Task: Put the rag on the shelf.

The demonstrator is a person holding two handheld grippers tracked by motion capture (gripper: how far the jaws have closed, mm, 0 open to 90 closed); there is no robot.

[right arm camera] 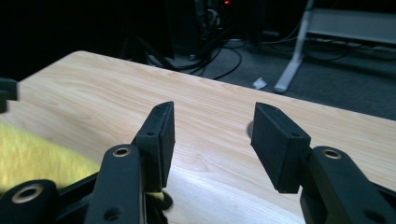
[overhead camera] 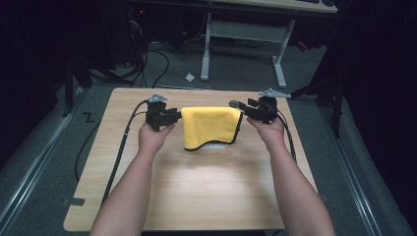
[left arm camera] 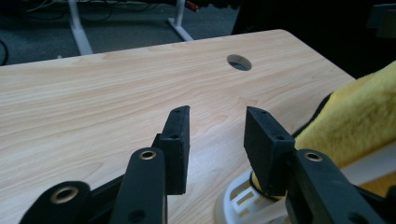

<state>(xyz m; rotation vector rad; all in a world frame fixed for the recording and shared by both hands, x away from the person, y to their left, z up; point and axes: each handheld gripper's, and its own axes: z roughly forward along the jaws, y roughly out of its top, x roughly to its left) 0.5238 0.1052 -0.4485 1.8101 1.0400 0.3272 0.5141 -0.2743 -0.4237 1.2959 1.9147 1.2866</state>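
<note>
High view shows us the yellow cloth (overhead camera: 210, 125) draped mid-table over a white object (left arm camera: 243, 198), between our left gripper (overhead camera: 169, 116) and right gripper (overhead camera: 248, 109), both with jaws apart and empty, each just beside an edge.

One yellow cloth (overhead camera: 210, 126), one table (overhead camera: 196, 191), perhaps one white object (left arm camera: 238, 200) underneath.

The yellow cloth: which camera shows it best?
The high view: the whole yellow cloth lies between both hand-held grippers. The left gripper view catches one fuzzy edge at its right; the right gripper view, a yellow patch at lower left.
</note>
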